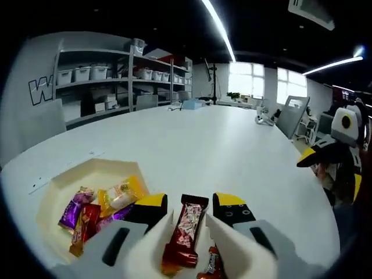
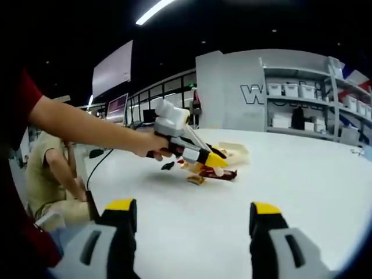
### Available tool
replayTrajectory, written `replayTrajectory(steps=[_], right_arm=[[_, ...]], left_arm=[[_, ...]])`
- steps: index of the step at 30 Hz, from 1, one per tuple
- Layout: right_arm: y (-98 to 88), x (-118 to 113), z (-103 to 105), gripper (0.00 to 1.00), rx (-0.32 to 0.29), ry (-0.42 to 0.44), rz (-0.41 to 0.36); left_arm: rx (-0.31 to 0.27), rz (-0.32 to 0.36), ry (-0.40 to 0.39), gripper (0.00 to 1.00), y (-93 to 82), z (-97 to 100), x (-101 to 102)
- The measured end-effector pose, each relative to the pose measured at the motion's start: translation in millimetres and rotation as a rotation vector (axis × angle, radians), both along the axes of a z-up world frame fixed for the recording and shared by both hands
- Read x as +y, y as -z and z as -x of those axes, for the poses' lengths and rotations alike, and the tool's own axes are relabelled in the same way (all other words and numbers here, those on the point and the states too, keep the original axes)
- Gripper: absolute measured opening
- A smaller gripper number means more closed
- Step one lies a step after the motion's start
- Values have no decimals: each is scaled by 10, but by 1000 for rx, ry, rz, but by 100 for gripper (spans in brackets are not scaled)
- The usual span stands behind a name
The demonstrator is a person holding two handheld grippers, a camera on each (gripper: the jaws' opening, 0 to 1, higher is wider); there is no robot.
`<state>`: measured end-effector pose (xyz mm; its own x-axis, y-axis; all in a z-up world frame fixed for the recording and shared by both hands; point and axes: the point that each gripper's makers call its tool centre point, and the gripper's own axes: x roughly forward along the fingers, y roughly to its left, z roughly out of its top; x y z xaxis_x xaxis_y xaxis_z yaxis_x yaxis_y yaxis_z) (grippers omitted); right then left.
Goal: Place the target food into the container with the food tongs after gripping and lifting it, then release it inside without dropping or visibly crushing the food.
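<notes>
A long red wrapped candy (image 1: 185, 231) lies on the white table (image 1: 232, 145), right beside a cream container (image 1: 58, 189) that holds several wrapped candies (image 1: 93, 209). My left gripper (image 1: 192, 208) is open, its yellow-and-black tips standing on either side of the red candy with a gap on each side. From the right gripper view, a hand holds the left gripper (image 2: 216, 164) tilted down over the red candy (image 2: 220, 174), with the container (image 2: 237, 152) just behind. My right gripper (image 2: 192, 214) is open and wide, with nothing between its tips, well back from the candy.
Another red candy (image 1: 212, 264) lies by the left gripper's right jaw. The right gripper (image 1: 343, 145) hangs at the table's right edge. Shelves with white bins (image 1: 104, 72) line the far wall. A seated person (image 2: 49, 174) is beside the table.
</notes>
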<state>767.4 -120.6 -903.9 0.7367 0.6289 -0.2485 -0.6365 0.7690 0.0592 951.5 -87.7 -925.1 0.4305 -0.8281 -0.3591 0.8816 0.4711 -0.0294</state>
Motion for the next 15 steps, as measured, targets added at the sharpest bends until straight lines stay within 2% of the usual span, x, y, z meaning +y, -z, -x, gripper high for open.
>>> replayTrajectory(steps=[3, 6, 10, 15], right_arm=[[25, 1, 3, 77, 6, 0, 3], [44, -2, 5, 77, 10, 1, 8], [50, 3, 8, 77, 10, 2, 8], [56, 22, 26, 77, 9, -2, 14]], left_arm=[[-17, 11, -4, 29, -1, -19, 0], [-4, 20, -6, 29, -6, 0, -15], [-17, 2, 21, 29, 12, 114, -75], [2, 2, 6, 29, 42, 151, -78]])
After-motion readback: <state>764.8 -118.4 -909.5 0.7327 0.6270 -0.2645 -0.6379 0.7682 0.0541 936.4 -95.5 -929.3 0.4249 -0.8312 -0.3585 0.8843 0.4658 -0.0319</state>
